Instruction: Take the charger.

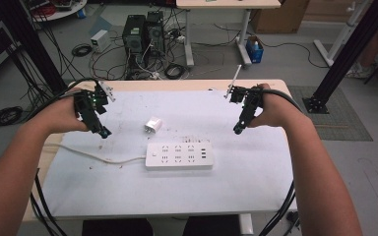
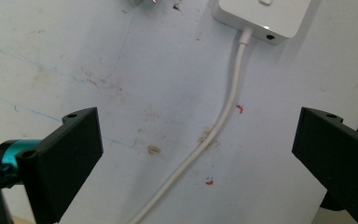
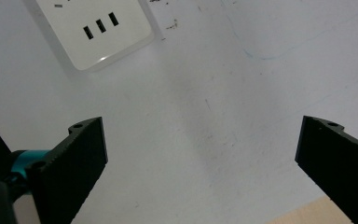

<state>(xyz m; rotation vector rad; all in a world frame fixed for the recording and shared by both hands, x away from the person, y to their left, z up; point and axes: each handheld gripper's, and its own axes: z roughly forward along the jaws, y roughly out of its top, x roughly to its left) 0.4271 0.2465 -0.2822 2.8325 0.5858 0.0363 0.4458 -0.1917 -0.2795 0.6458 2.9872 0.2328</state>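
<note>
— Near the middle of the white tabletop [image 1: 256,162] lies the small white plastic charger plug [image 1: 153,124], just behind the flat white power strip [image 1: 179,156] with its rows of sockets. What's the step, do you think?

— Likely picking up that plug and seating it in the strip. Neither tool holds anything: the left gripper [image 1: 103,132] hangs with its jaws spread wide above the strip's white cord [image 2: 223,116], and the right gripper [image 1: 237,130] is spread just as wide over bare table off the strip's USB end [image 3: 100,25].

— How would you do it well?

— Take the plug across its body with the left gripper, since it's nearer, prongs kept free and pointing down. Use the right gripper to pin the strip, because a light strip will probably slide under pressure.

— Any room problems?

— Not much. Open surface lies on both sides and toward the near edge. The cord trails off the left edge, so the left gripper should come in above it, not drag through. The strip sits well clear of every edge.
</note>
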